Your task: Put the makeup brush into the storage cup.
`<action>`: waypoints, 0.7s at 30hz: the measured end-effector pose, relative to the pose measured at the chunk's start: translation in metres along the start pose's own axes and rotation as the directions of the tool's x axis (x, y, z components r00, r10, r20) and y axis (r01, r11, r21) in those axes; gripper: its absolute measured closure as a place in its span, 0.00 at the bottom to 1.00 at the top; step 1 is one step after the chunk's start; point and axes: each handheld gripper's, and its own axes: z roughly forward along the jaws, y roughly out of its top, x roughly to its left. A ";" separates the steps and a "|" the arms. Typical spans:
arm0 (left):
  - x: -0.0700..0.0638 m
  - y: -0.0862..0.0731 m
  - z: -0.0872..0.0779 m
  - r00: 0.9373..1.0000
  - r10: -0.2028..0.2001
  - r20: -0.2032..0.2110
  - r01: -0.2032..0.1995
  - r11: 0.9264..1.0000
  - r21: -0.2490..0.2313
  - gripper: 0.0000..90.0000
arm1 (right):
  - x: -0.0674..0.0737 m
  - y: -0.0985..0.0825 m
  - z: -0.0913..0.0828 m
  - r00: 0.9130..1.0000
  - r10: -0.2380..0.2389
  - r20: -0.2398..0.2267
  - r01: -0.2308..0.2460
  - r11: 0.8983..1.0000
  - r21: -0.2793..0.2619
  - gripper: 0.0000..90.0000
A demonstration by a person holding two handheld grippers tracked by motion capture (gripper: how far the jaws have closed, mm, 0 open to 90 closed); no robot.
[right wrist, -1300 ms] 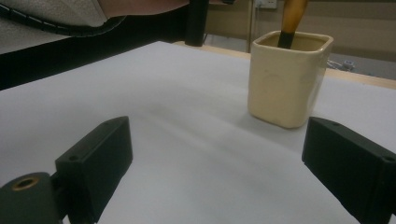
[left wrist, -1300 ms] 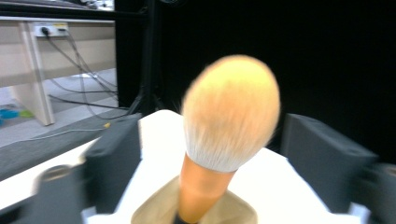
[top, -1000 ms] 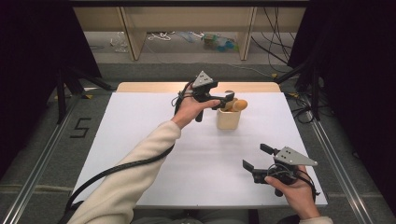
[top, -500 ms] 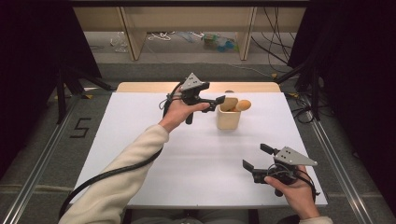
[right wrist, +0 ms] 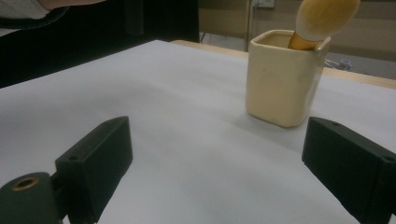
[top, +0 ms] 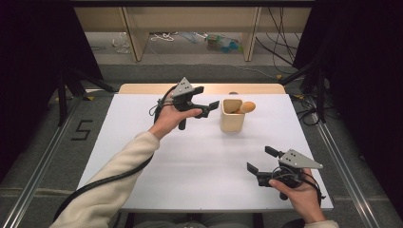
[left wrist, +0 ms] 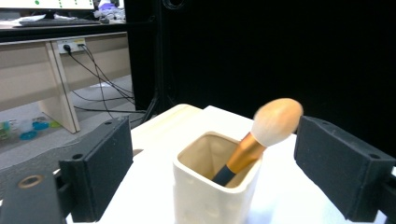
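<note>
A cream square cup (top: 232, 117) (left wrist: 215, 185) (right wrist: 282, 78) stands upright on the white table (top: 199, 156), toward the far right. A makeup brush (top: 247, 107) (left wrist: 261, 135) (right wrist: 322, 21) with an orange ferrule and a tan fluffy head leans inside it, head up. My left gripper (top: 210, 109) (left wrist: 224, 177) hovers just left of the cup, pointing at it, jaws open with nothing between them. My right gripper (top: 261, 158) (right wrist: 219, 172) rests near the front right edge, open and empty, facing the cup from a distance.
A wooden strip (top: 199, 89) runs along the table's far edge. Beyond it stand a wooden bench leg (top: 135, 38) and floor clutter with cables (top: 280, 42). Dark curtains flank both sides. A black cable (top: 102, 178) trails from my left sleeve.
My left gripper has drawn back to the left, away from the cup, leaving the brush standing in it. The right hand has stayed still.
</note>
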 end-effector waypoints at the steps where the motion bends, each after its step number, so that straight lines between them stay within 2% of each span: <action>1: -0.001 0.000 -0.004 1.000 0.008 -0.002 -0.008 1.000 -0.001 0.12 | 0.000 0.000 0.000 1.000 0.000 0.000 0.000 1.000 0.000 0.11; 2: -0.001 0.000 -0.007 1.000 0.009 0.000 -0.009 1.000 -0.002 0.12 | 0.000 0.000 0.001 1.000 0.009 -0.013 -0.009 1.000 -0.006 0.11; 10: -0.006 0.002 -0.032 0.999 0.036 0.016 -0.036 0.999 -0.017 0.12 | 0.000 0.000 0.000 1.000 0.002 -0.004 -0.002 1.000 -0.002 0.11; 15: -0.008 -0.002 -0.053 0.998 0.053 0.032 -0.052 0.998 -0.019 0.11 | 0.000 0.000 0.000 1.000 0.006 0.002 -0.006 1.000 0.003 0.11; 21: -0.010 -0.010 -0.082 0.998 0.060 0.028 -0.059 0.998 -0.031 0.11 | 0.000 0.000 0.001 1.000 0.001 0.007 -0.001 1.000 -0.004 0.11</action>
